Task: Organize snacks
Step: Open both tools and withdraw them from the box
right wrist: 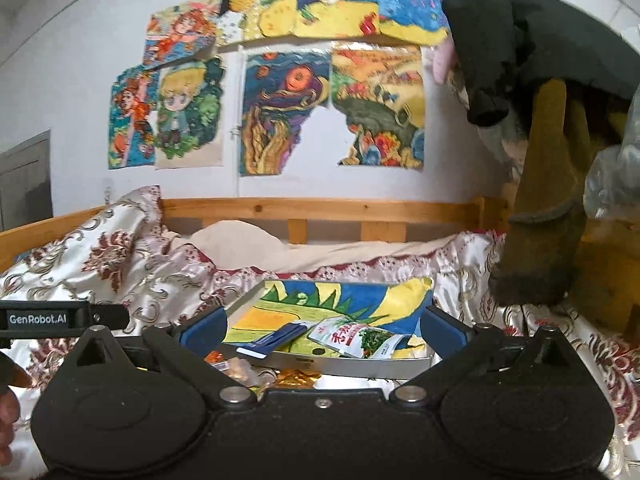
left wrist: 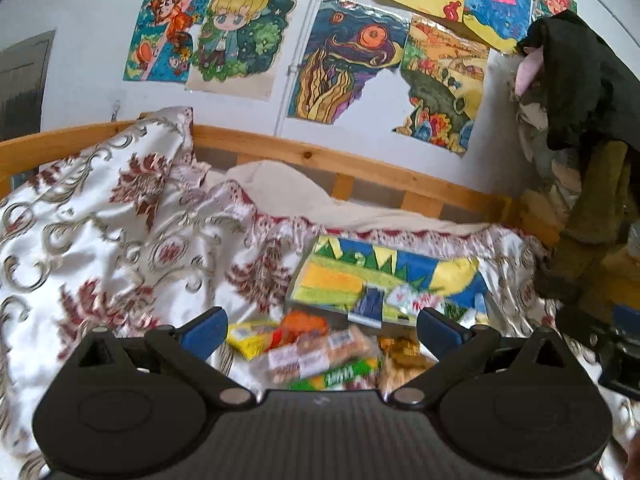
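A shallow metal tray [right wrist: 344,365] lined with a bright painted sheet lies on the bed, also in the left wrist view as the tray [left wrist: 316,280]. In it rest a dark blue packet [right wrist: 276,338] and a white-and-green snack pouch [right wrist: 352,338]. Several loose snacks lie on the bedspread in front of it: a yellow pack [left wrist: 250,336], an orange bag [left wrist: 304,322], a pale wafer pack [left wrist: 320,354], a green bar [left wrist: 340,378] and a gold wrapper [right wrist: 298,378]. My left gripper [left wrist: 322,330] stands open above the loose pile. My right gripper [right wrist: 322,330] is open before the tray. Neither holds anything.
A patterned satin bedspread [left wrist: 120,240] covers the bed, with a wooden rail [left wrist: 360,164] behind and drawings on the wall [left wrist: 340,60]. Dark hanging clothes [right wrist: 540,180] crowd the right side. The other gripper's black body [right wrist: 60,318] shows at left, with a hand [right wrist: 10,400] below it.
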Demonstrator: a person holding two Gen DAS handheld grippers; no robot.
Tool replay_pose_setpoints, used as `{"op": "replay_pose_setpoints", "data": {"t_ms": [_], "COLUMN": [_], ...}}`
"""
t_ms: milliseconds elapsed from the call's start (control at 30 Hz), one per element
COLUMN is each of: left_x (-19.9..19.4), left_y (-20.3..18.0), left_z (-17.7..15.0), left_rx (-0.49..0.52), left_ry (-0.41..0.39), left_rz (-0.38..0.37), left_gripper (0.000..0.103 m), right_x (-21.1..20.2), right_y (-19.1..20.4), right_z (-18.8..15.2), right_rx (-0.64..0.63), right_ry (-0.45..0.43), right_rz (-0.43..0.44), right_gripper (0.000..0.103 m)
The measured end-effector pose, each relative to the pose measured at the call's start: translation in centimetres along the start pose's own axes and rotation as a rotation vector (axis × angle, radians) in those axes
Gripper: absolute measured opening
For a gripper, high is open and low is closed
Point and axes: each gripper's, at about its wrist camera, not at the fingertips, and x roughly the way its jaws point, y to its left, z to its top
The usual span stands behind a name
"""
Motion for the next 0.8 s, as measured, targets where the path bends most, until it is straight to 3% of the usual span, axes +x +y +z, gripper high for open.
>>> {"op": "replay_pose_setpoints", "data": {"t_ms": [100,400,800], "left_x": [-1.8,-5.1,-5.3], "left_y": [0.3,0.9,3.1], "left_z": [-0.2,-1.9,-2.4], "left_rx": [0.015,0.077,0.043], "left_ry": [0.016,0.033,0.117], "left_rz": [-0.013,0.039,0.195], "left_gripper": [0.102,0.102,0.102], "right_x": [-1.9,-4.8,-2.7], "right_y": [1.4,5.1,8.2], "right_z": [-0.2,-1.4,-3.0], "right_rx": [-0.049,-0.218,-0.362], "right_ry": [-0.042,-0.109,0.058], "right_rz": [0.001,0.003,0.122], "right_gripper": [0.102,0.102,0.102]}}
